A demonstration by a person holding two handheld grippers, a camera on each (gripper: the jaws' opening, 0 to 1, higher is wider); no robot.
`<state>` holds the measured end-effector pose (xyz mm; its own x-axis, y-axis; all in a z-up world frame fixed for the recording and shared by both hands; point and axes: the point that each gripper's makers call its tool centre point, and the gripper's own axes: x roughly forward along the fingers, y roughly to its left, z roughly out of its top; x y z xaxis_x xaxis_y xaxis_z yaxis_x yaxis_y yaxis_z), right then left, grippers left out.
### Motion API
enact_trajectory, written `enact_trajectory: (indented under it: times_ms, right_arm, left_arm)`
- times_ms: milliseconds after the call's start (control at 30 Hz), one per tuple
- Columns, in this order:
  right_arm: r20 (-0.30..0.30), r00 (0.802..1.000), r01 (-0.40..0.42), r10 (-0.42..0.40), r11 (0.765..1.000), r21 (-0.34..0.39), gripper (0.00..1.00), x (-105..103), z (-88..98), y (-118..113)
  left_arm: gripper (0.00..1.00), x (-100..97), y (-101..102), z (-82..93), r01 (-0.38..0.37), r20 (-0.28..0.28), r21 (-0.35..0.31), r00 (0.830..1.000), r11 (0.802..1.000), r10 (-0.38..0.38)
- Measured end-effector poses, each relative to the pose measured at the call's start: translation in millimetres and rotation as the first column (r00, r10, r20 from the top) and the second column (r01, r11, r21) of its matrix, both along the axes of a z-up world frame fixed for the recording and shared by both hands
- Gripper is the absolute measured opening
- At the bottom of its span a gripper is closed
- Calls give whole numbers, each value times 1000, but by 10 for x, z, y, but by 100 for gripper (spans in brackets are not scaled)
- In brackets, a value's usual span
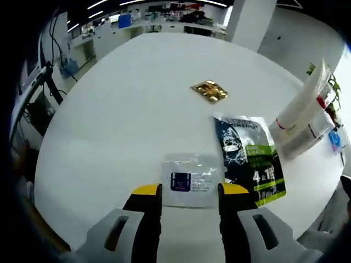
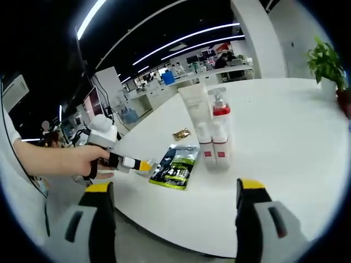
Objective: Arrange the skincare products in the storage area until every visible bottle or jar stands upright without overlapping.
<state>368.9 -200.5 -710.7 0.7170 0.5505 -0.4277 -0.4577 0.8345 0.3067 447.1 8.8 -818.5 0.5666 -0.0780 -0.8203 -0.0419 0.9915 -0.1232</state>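
— Left gripper [image 1: 190, 192]? 
— Spread, yellow tips flanking a clear sachet [image 1: 192, 179] lying flat on the white table [image 1: 120, 120]; contact impossible to judge. 
— Right gripper [image 2: 175, 189]? 
— Wide apart, holding nothing, raised off the table edge. 
— Beyond the sachet? 
— Black-and-green pouch [image 1: 251, 159] flat beside it, gold packet [image 1: 209, 90] farther. 
— Bottles? 
— White tube [image 2: 196, 104], red-collared pump bottle [image 2: 220, 118], two small bottles [image 2: 213, 143], upright, clustered.

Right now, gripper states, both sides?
Left gripper: open, jaws either side of the small clear sachet, not clamped.
Right gripper: open wide, holding nothing, off the white table.
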Motion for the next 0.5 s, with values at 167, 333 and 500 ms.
enact_trajectory:
  times_ms: [167, 333, 500]
  right_arm:
    - [-2, 1000, 3, -3, 1000, 2, 92, 4, -2, -7]
    - [-3, 1000, 2, -2, 1000, 1, 93, 2, -4, -5]
    - [-3, 1000, 5, -5, 1000, 2, 93, 4, -4, -9]
  left_arm:
    - [38, -5, 7, 6, -13, 8, 5, 1000, 1000, 13]
    - [38, 12, -5, -18, -31, 11, -3, 999, 1000, 31]
    - [38, 31, 4, -26, -33, 22, 9, 999, 999, 33]
